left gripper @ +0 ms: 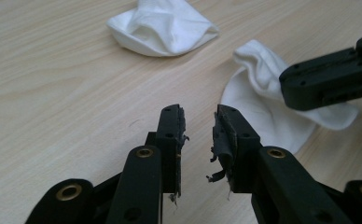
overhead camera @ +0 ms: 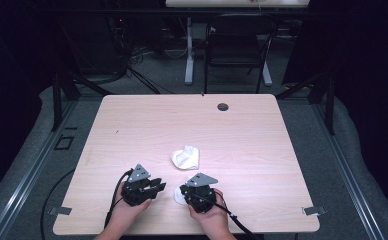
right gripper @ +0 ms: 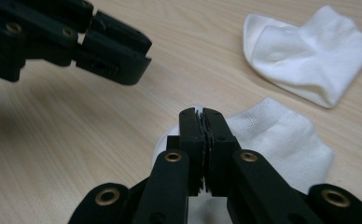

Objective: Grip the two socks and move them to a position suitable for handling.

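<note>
Two white socks on a wooden table, near sock being picked up with hand-held tongs.

Near sock (right gripper: 281,140): lies flat at the table's (overhead camera: 132,120) front edge, right under the right tongs (right gripper: 202,114), whose jaws stand pressed together at the sock's edge; whether any fabric is pinched between the pads cannot be told. Left tongs (left gripper: 198,122): jaws partly open, nothing between them, hovering just beside the same sock and aimed at its free side. Far sock (overhead camera: 186,157): crumpled, a little farther out toward the table's middle, apart from both tongs. Handling note: confirm the right jaws have cloth before lifting; bring the left jaws low over the opposite edge, close on a single layer, and raise both ends level so the soft knit neither slips nor bunches.
</note>
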The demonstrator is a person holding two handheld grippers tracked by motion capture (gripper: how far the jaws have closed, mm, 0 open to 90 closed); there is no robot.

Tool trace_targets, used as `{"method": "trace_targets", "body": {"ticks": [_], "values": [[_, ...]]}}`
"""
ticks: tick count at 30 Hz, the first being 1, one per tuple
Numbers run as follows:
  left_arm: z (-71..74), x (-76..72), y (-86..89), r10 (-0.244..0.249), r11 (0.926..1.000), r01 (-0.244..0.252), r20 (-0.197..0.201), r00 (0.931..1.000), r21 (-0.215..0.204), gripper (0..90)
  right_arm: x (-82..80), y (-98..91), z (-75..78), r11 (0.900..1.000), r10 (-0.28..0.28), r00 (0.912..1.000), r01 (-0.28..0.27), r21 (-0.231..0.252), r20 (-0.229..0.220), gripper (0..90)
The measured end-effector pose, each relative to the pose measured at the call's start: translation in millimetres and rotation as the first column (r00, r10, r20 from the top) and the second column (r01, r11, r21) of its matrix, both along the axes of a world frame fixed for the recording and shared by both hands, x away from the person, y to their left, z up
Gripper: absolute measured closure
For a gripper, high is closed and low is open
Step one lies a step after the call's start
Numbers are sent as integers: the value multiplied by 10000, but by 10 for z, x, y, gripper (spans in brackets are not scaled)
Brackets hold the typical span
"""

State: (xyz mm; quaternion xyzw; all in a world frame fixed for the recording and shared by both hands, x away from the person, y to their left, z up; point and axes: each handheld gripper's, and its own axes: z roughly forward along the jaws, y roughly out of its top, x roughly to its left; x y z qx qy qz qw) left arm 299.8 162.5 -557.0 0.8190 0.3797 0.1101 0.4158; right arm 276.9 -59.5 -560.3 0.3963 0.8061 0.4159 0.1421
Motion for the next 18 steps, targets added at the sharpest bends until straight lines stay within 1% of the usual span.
{"method": "trace_targets", "body": {"ticks": [2, 3, 4, 5, 6, 9, 10, 12, 15, 17, 18], "values": [[-10, -18, -46, -143, 9999, 143, -15, 9999, -20, 710, -16, -63, 49, 9994, -150, 9998, 146, 323, 135, 880], [-15, -26, -70, -168, 9999, 168, -17, 9999, 5, 710, -23, -95, 81, 9992, -165, 9996, 158, 359, 210, 880], [-32, -33, -108, -340, 9994, 339, -95, 9994, -54, 708, -27, -115, 103, 9988, -203, 9994, 190, 444, 290, 880], [-43, -42, -139, -372, 9993, 372, -138, 9992, -34, 704, -30, -150, 135, 9977, -305, 9990, 283, 620, 342, 880], [-61, -53, -185, -542, 9985, 543, -138, 9984, 52, 700, -30, -171, 151, 9970, -350, 9988, 325, 702, 337, 880], [-91, -75, -274, -787, 9967, 790, -163, 9968, 178, 679, -39, -251, 208, 9945, -479, 9983, 445, 944, 333, 880], [-107, -75, -307, -866, 9959, 870, -185, 9961, 254, 678, -45, -267, 217, 9942, -522, 9979, 484, 962, 374, 880], [-124, -63, -346, -909, 9956, 915, -262, 9955, 198, 678, -64, -330, 254, 9936, -605, 9966, 547, 985, 561, 880], [-129, -46, -378, -994, 9948, 999, -268, 9947, 192, 686, -85, -399, 290, 9902, -748, 9950, 662, 1233, 667, 880], [-142, -40, -400, -964, 9951, 970, -286, 9949, 191, 691, -104, -428, 305, 9905, -776, 9937, 676, 1196, 807, 880], [-146, -36, -405, -991, 9946, 1000, -299, 9946, 287, 691, -109, -443, 309, 9915, -741, 9936, 644, 1130, 847, 880]]}}
